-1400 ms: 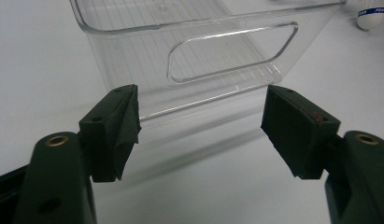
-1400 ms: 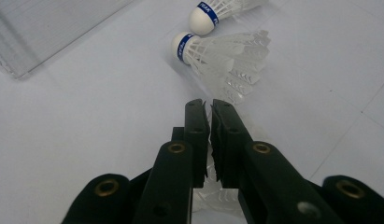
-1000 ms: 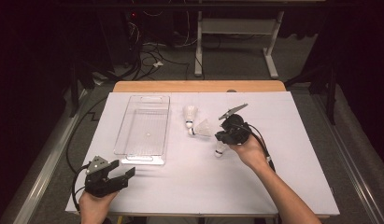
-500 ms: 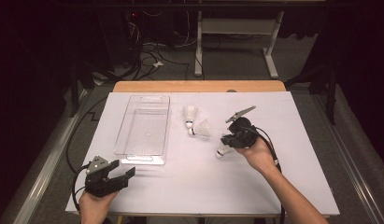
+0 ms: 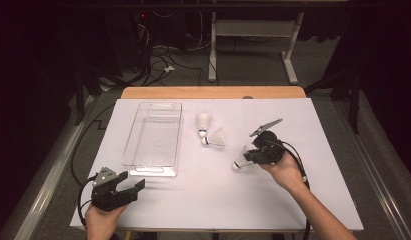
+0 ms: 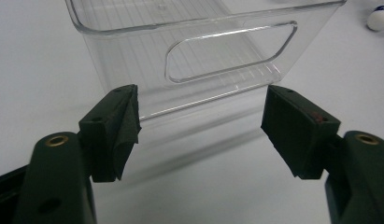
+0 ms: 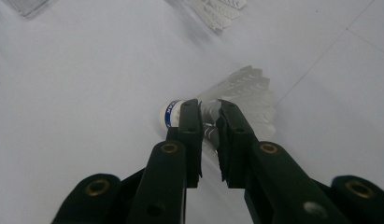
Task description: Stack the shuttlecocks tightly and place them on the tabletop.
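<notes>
Right tongs (image 7: 209,122) pinch the shuttlecock (image 7: 236,95) just behind its cork.

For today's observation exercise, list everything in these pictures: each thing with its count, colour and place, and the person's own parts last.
Table: one, white top with a wooden far edge, centre.
Clear bin: one, transparent, left of centre, empty.
Loose shuttlecocks: two, white, lying right of the bin.
Held shuttlecock: one, white with a blue band at its cork, between the right jaws.
Desk frame: one, white, on the floor beyond the table.
Cables: several, on the floor behind.
Left gripper: one, black, near left corner, jaws open.
Right gripper: one, black, right of centre, closed on the held shuttlecock.
Forearm: one, bottom right.
</notes>
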Demonstrator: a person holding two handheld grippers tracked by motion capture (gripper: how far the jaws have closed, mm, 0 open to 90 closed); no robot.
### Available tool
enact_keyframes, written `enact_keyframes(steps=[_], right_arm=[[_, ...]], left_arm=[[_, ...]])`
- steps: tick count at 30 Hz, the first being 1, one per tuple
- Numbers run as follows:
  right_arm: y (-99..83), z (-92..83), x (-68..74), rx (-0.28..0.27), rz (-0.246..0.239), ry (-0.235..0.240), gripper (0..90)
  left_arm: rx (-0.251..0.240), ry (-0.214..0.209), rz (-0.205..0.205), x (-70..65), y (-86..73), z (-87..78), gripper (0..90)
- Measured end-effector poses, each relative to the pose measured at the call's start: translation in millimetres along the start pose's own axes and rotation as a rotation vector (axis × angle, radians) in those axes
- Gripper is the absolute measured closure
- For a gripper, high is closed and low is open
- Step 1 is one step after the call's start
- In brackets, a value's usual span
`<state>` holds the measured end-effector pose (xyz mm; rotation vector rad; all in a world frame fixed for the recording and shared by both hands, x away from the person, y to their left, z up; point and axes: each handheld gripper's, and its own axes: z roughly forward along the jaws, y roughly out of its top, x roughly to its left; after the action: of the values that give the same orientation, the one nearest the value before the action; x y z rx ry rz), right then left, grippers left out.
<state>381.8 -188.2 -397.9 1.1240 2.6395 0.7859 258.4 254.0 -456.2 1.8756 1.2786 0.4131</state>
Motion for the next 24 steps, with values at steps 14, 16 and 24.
enact_keyframes(steps=[14, 16, 24], right_arm=[[-16.9, 1.6, -1.2, 0.015, 0.014, 0.025, 81.4], [-18.5, 3.1, -1.2, 0.016, 0.011, 0.031, 81.7], [-21.6, 4.4, 1.6, 0.023, -0.003, 0.045, 89.3]], left_arm=[[0.002, -0.001, 0.0, -0.1, 0.1, 0.2, 28.7], [0.002, -0.001, 0.001, 0.0, 0.0, 0.1, 28.8], [0.003, -0.001, 0.002, -0.2, 0.1, 0.2, 28.8]])
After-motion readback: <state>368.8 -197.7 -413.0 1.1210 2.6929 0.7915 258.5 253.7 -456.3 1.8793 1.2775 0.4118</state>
